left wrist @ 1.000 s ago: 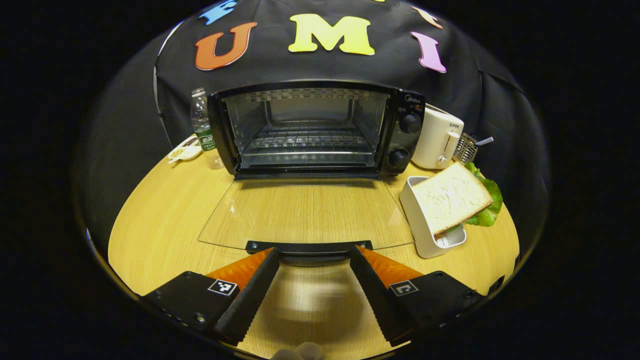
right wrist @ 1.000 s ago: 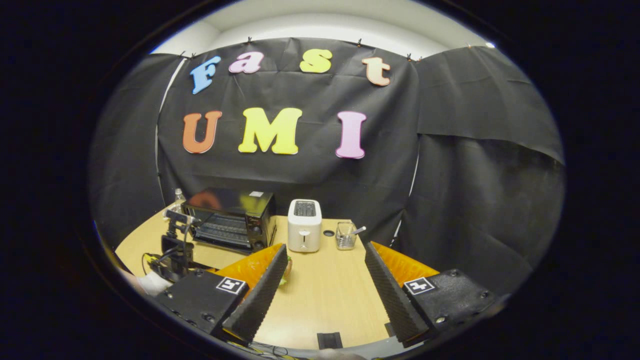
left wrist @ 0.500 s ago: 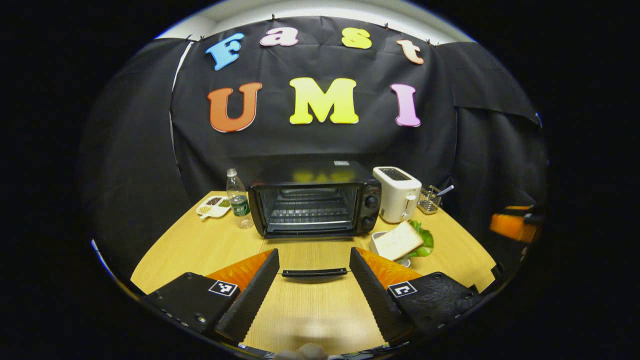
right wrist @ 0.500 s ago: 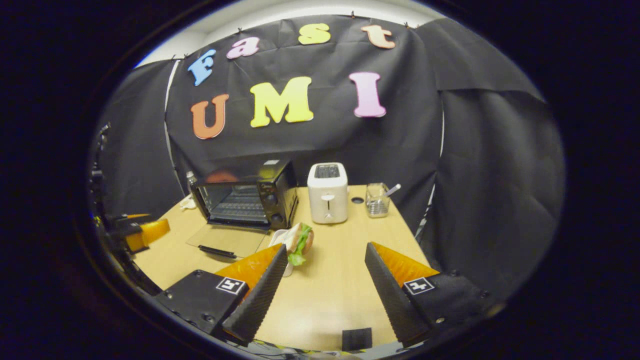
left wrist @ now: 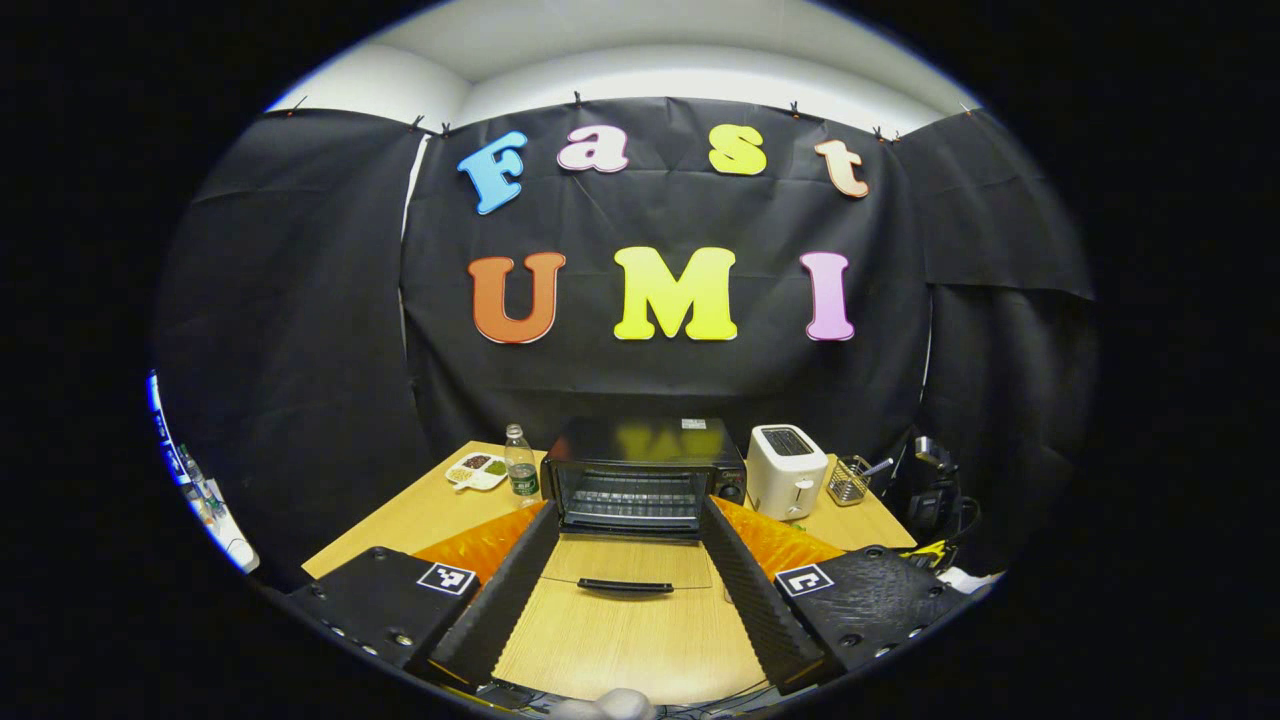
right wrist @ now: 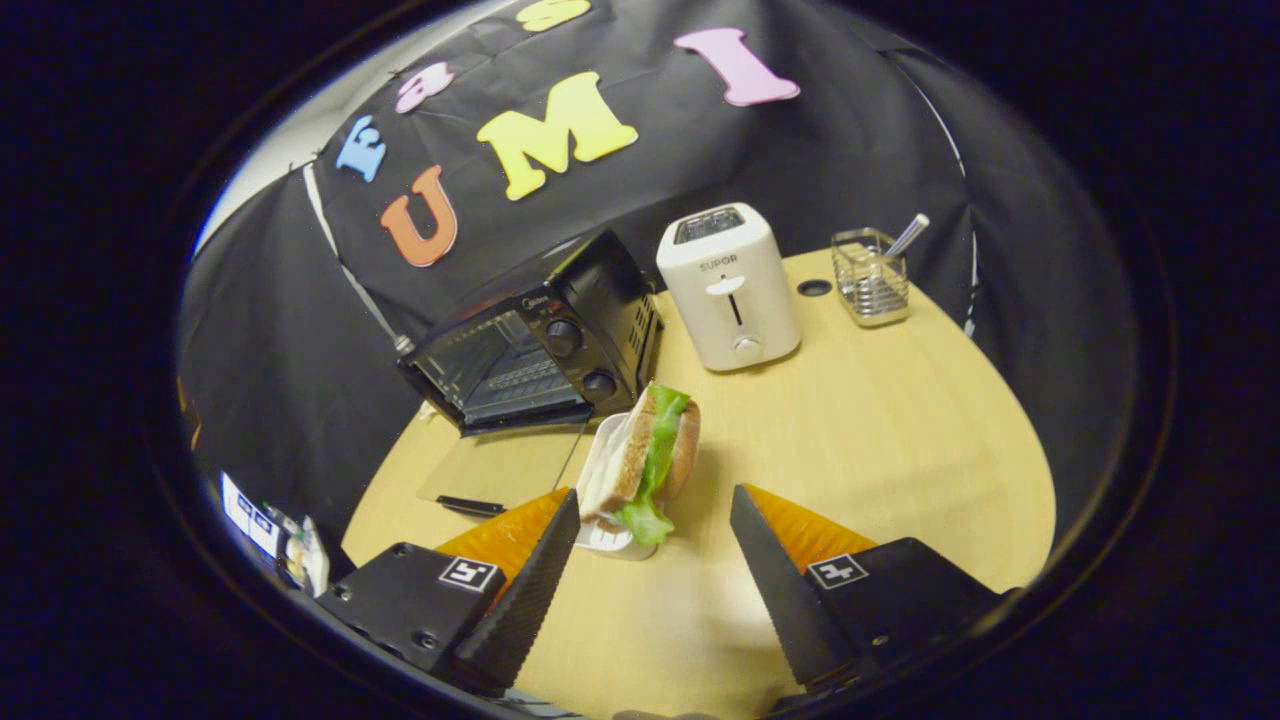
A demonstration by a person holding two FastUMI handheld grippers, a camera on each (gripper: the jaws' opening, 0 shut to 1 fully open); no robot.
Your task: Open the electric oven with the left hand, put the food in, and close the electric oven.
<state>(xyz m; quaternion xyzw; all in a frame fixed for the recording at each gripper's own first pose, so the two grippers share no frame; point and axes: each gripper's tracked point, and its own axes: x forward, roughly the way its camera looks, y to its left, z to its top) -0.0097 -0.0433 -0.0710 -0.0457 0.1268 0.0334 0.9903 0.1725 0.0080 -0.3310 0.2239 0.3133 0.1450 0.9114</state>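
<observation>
Black cloth is lining the booth behind a round wooden desk (right wrist: 880, 400), where the electric oven (left wrist: 645, 470) is sitting toward the back with its glass door (left wrist: 625, 562) lying flat open on the desk, the dark handle (left wrist: 625, 586) facing forward. In the right gripper view the oven (right wrist: 540, 345) is showing its wire rack and two knobs, with the lowered door (right wrist: 495, 470) stretching out in front of it. A white toaster (right wrist: 730, 285) is standing just beside the oven on its knob side, and a wire holder (right wrist: 872, 278) with a utensil is resting farther along. The food, a sandwich (right wrist: 650, 455) with lettuce, is leaning upright in a small white tray (right wrist: 600, 500) on the desk, just in front of the oven's knob side and beside the open door. A water bottle (left wrist: 520, 468) and a small snack dish (left wrist: 478, 470) are sitting on the oven's other side. The left claw (left wrist: 625, 585) is hanging wide open and empty, well back from the oven. The right claw (right wrist: 655, 560) is hovering wide open near the sandwich, gripping nothing.
</observation>
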